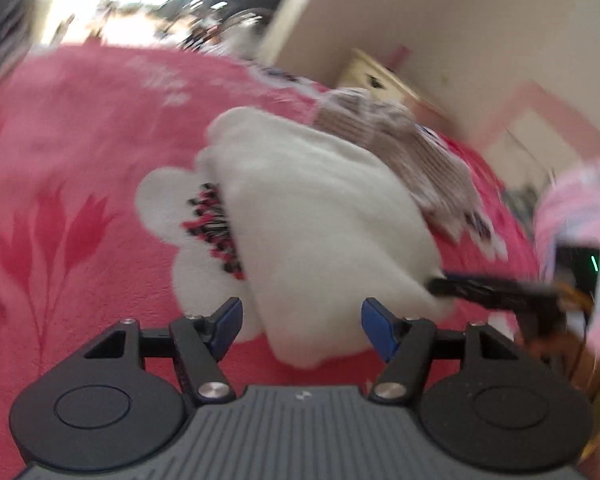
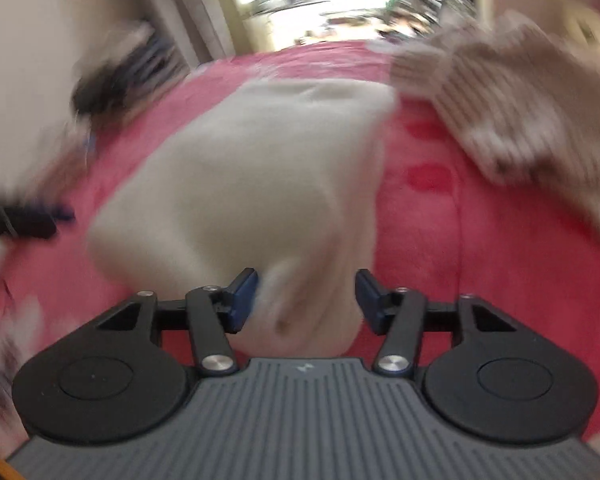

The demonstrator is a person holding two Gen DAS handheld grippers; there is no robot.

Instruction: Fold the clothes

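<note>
Both sets of jaws stand apart, gripping nothing: left gripper (image 1: 302, 330), right gripper (image 2: 306, 300). Just beyond, mid-frame, the white garment (image 1: 320, 216) lies folded on the pink bed (image 1: 80, 140); it looks soft, light and floppy, best pinched at an edge. Upper right, a beige knit (image 2: 520, 120). No readable writing.

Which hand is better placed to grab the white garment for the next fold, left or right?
Probably right. The right gripper stands open with a bunched end of the white garment between its pads. The left gripper is open too, at the garment's near edge over the pink blanket.
</note>
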